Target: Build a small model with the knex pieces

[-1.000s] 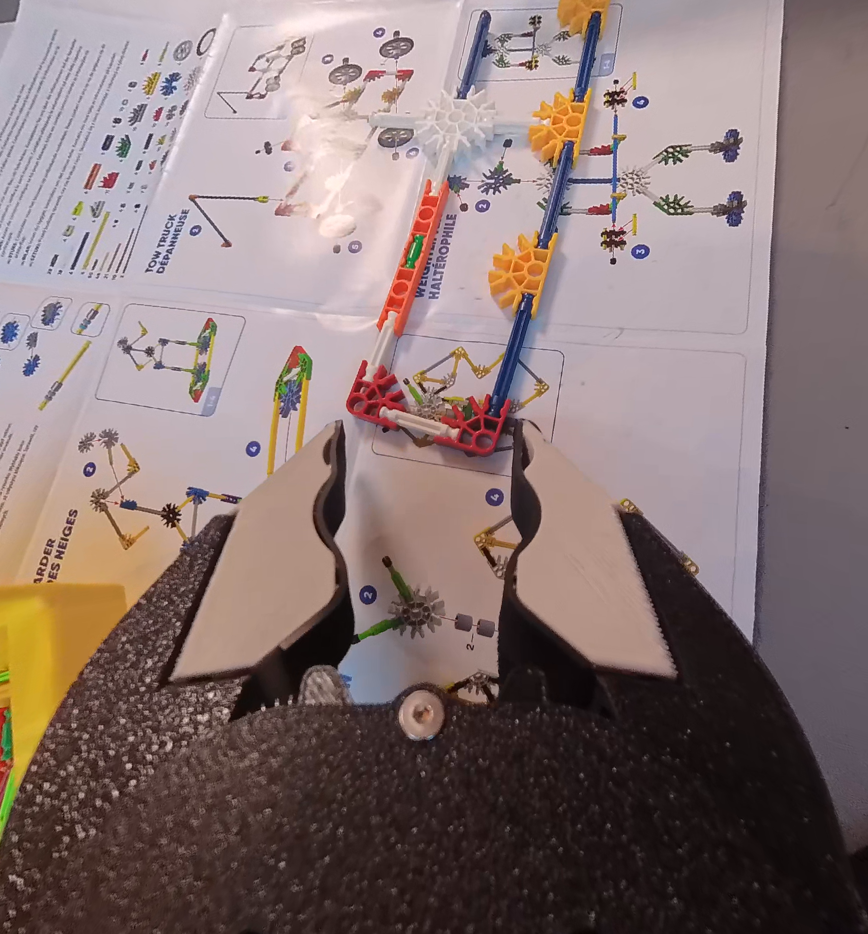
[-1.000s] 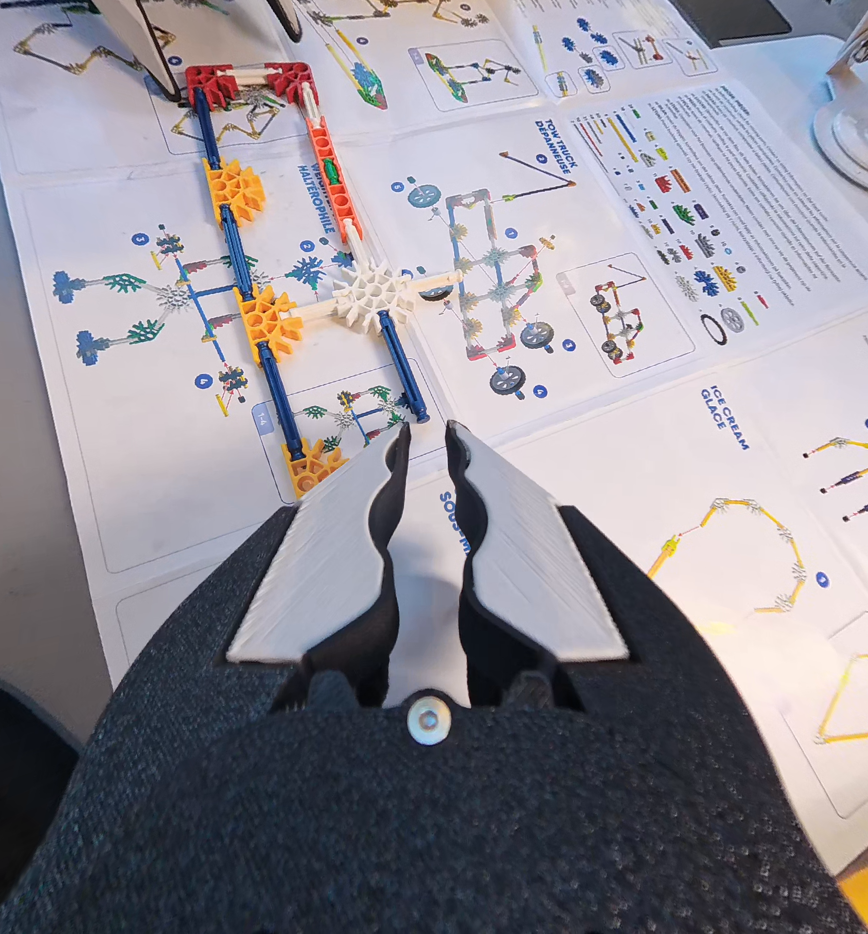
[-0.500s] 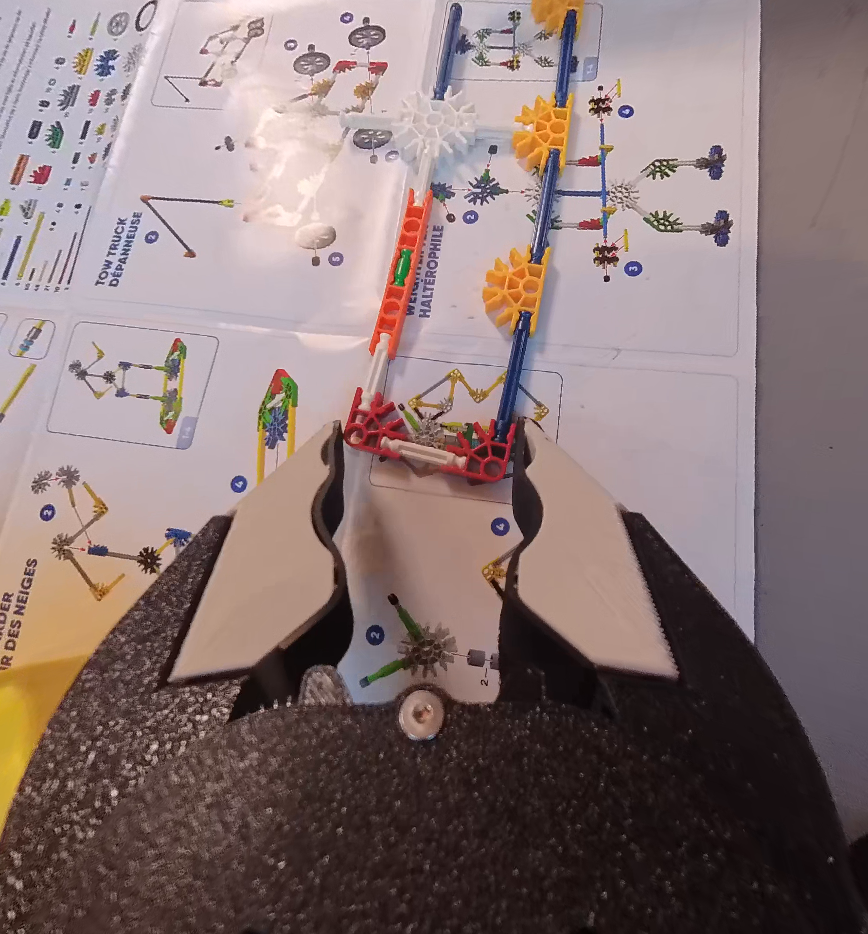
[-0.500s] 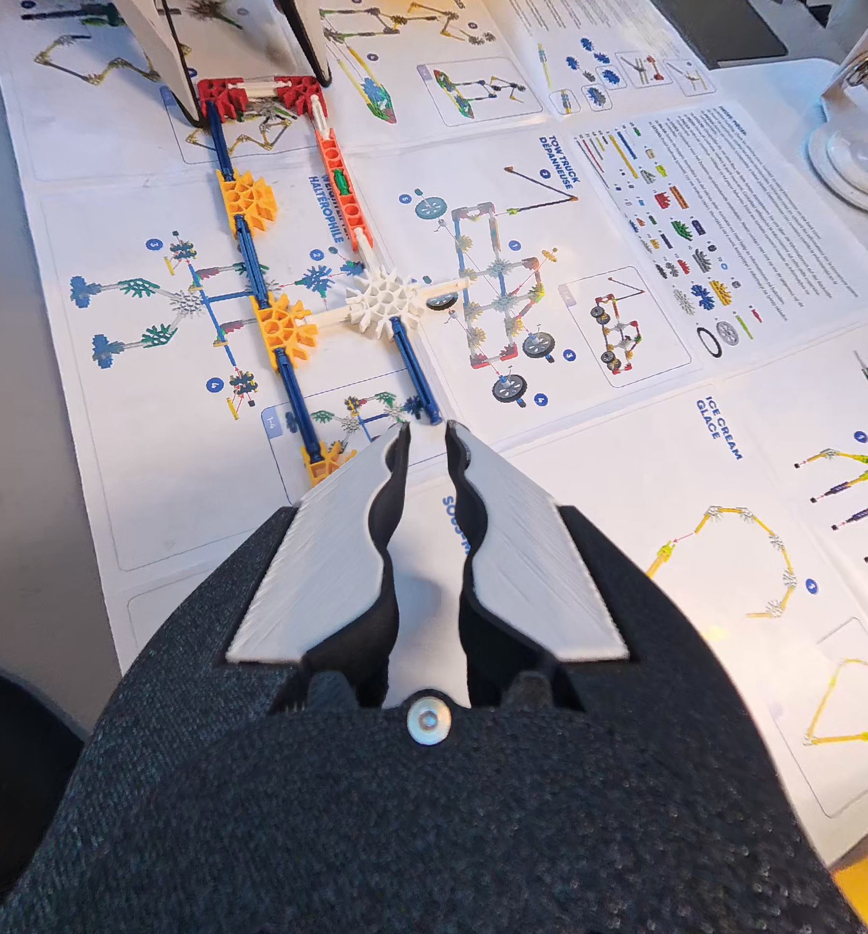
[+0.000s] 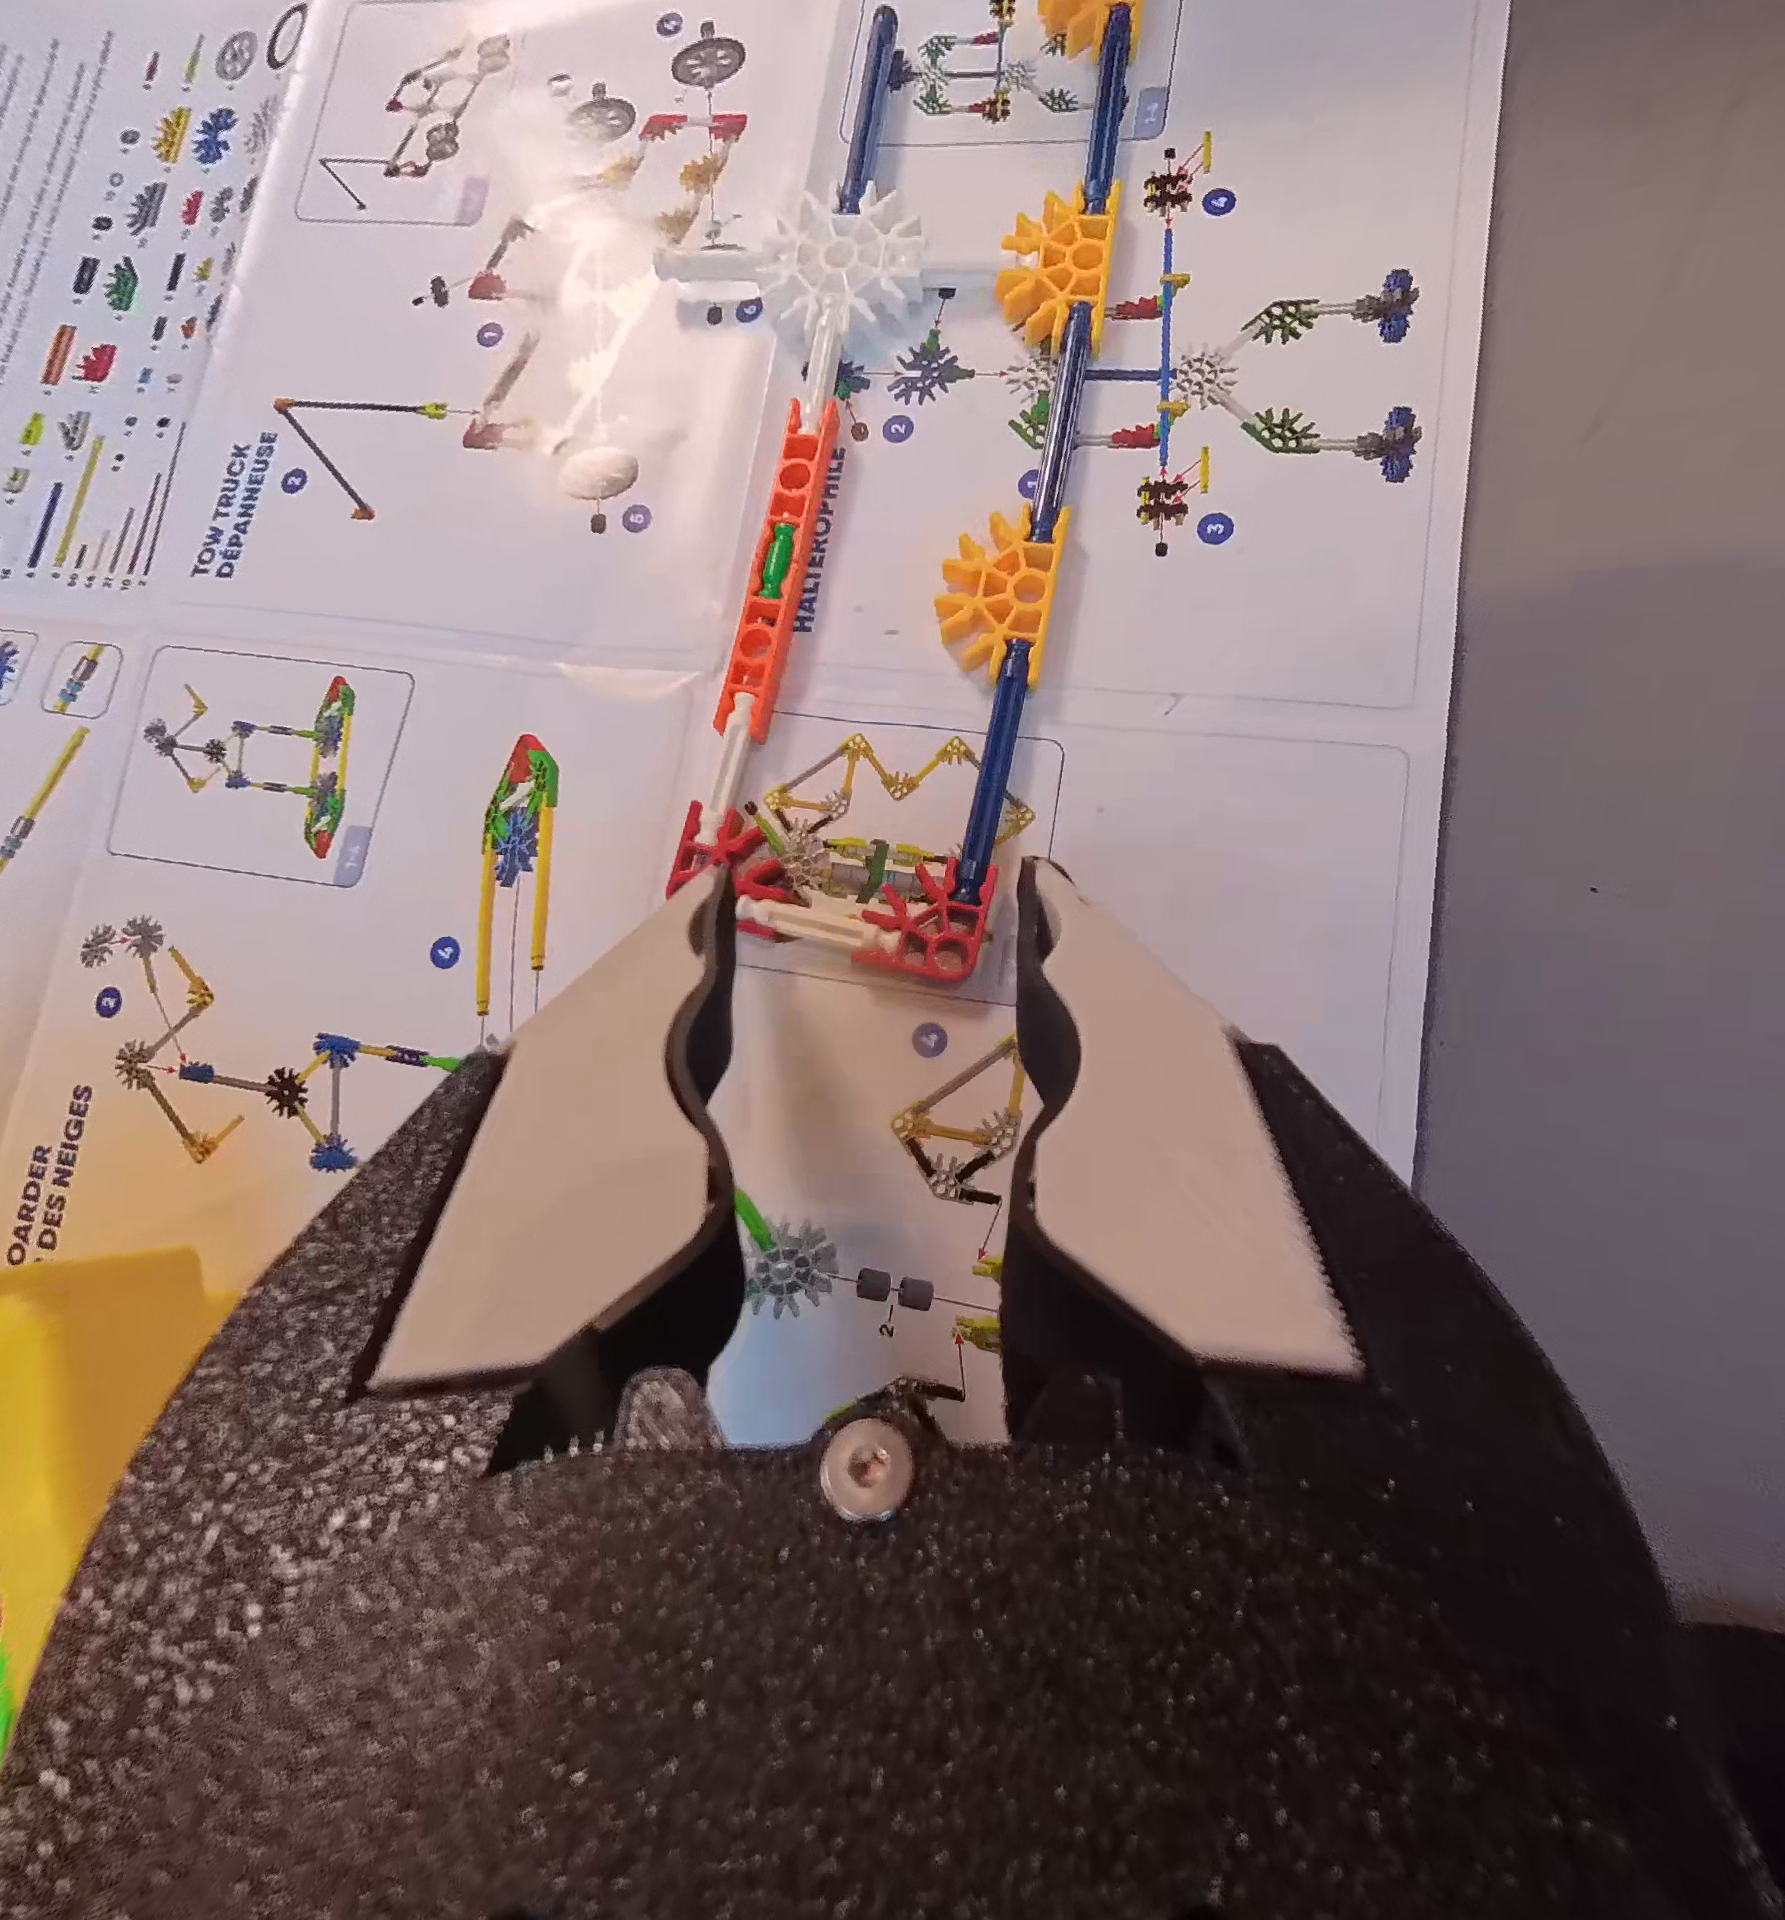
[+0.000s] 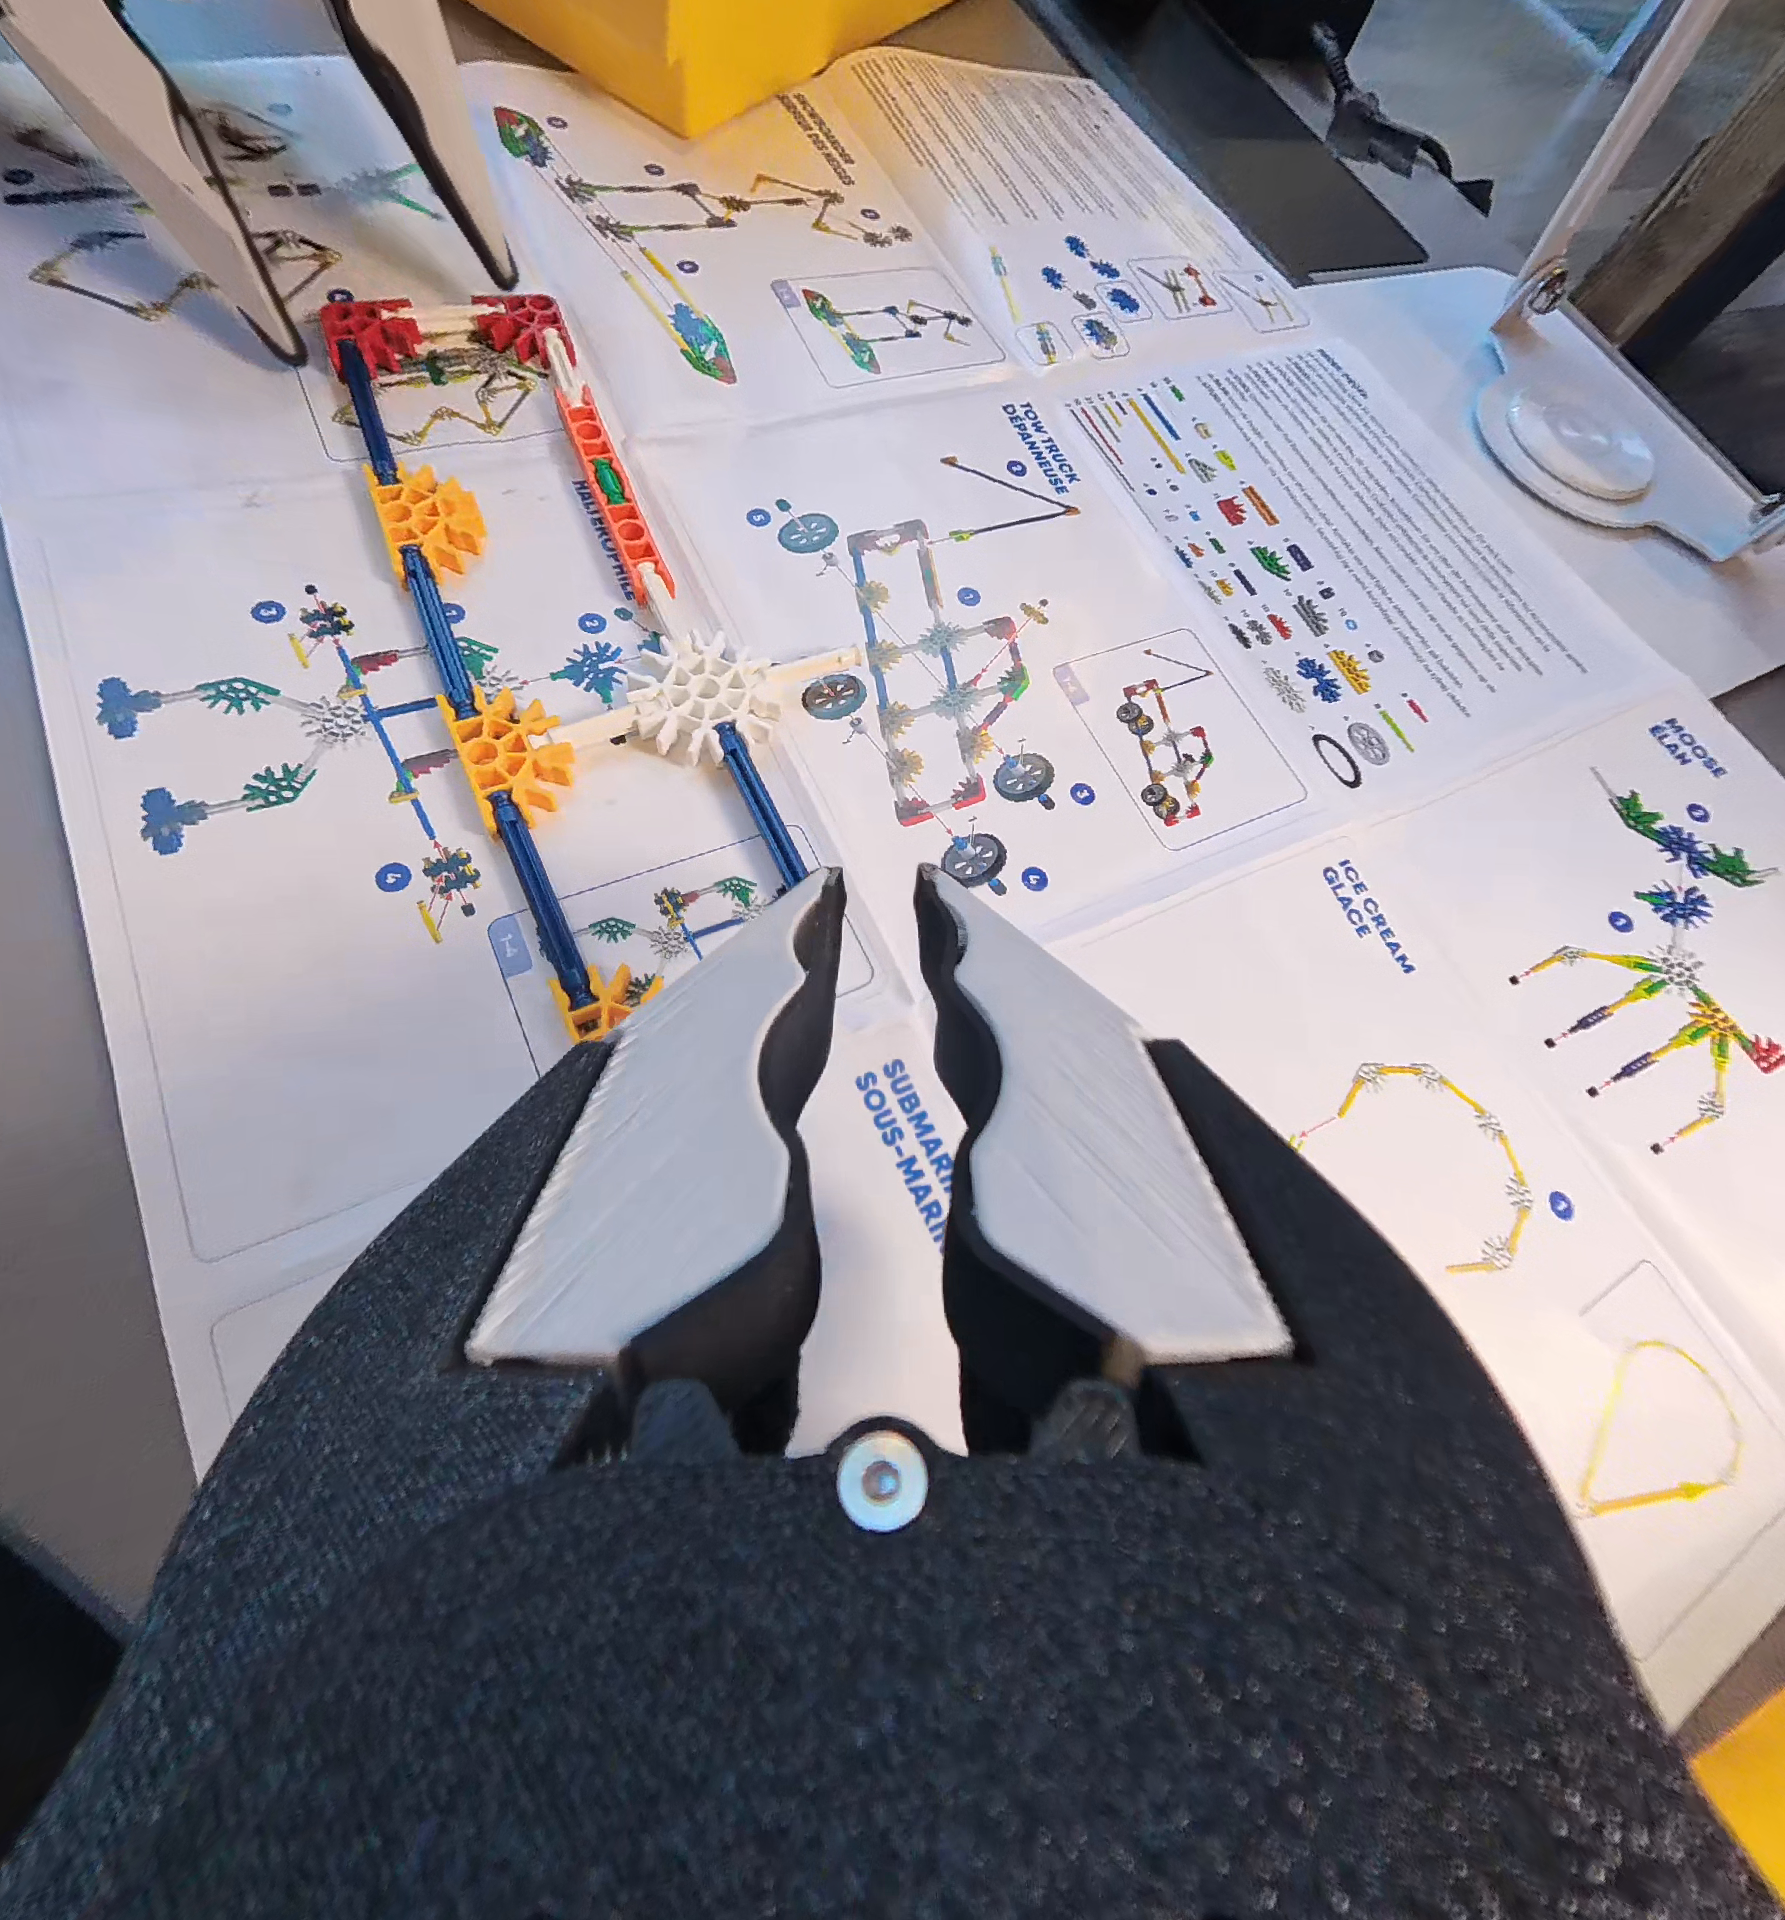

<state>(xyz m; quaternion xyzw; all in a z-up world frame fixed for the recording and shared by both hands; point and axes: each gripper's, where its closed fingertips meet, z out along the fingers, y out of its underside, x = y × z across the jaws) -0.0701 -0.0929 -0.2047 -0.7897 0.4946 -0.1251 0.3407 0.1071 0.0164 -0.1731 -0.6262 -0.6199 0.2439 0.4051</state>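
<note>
A flat construction-toy frame lies on a printed instruction sheet (image 5: 1231, 831). It has red corner connectors (image 5: 924, 925), a white rod, an orange bar (image 5: 779, 582), a white snowflake connector (image 5: 841, 265), yellow connectors (image 5: 1007, 597) and blue rods (image 5: 1002, 769). My left gripper (image 5: 872, 904) is open and straddles the red end. Its left fingertip (image 5: 701, 925) overlaps one red connector and its right fingertip stands just beside the other. My right gripper (image 6: 880, 883) is narrowly open and empty at the opposite end, just right of a blue rod's end (image 6: 763, 810). The left gripper's fingers (image 6: 192, 208) show at the red end (image 6: 368, 322).
A yellow box of loose parts (image 5: 57, 1340) sits at my left gripper's left; it also shows at the far edge in the right wrist view (image 6: 722, 52). A white and metal stand base (image 6: 1594, 447) is at far right. Bare grey table (image 5: 1646, 520) lies beyond the sheet's edge. Across from one pair of fingers to the other is roughly 20 cm. My left gripper is the nearer one to the orange bar (image 5: 779, 582): about 7 cm, against 15 cm. The white snowflake connector (image 5: 841, 265) lies around 8 cm away from my right fingertips.
My left gripper has closed in on the red end with a slightly narrower gap; its left finger now overlaps a red connector. My right gripper has tilted up, so more of the far table shows.
</note>
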